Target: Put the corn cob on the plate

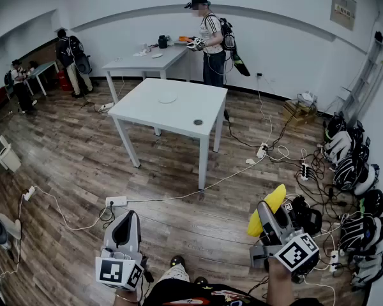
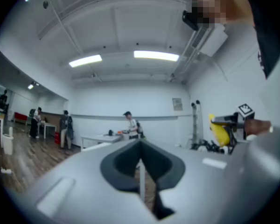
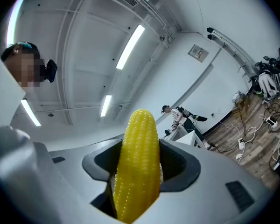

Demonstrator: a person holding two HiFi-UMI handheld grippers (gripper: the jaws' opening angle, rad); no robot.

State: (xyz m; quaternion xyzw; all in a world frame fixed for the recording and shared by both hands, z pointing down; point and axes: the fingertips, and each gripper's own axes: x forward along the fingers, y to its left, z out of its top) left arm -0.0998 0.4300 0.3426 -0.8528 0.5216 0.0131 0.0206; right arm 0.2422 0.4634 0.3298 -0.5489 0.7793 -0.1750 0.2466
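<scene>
A yellow corn cob (image 1: 270, 208) sticks up out of my right gripper (image 1: 272, 227) at the lower right of the head view. In the right gripper view the corn cob (image 3: 139, 143) fills the gap, and the right gripper (image 3: 135, 183) is shut on it, with a dark pad on each side. A small white plate (image 1: 168, 98) lies on the white table (image 1: 143, 110) several steps ahead. My left gripper (image 1: 129, 223) hangs at the lower left, shut and holding nothing. In the left gripper view the left gripper (image 2: 141, 174) shows only a thin slit between its pads, and the corn cob (image 2: 219, 132) appears at the right.
A small dark round thing (image 1: 198, 122) lies near the table's right edge. Cables and a power strip (image 1: 116, 201) run over the wooden floor. Helmets and gear (image 1: 354, 164) pile along the right wall. A person (image 1: 210, 40) stands at a second table (image 1: 143, 62); other people (image 1: 70, 53) are at the far left.
</scene>
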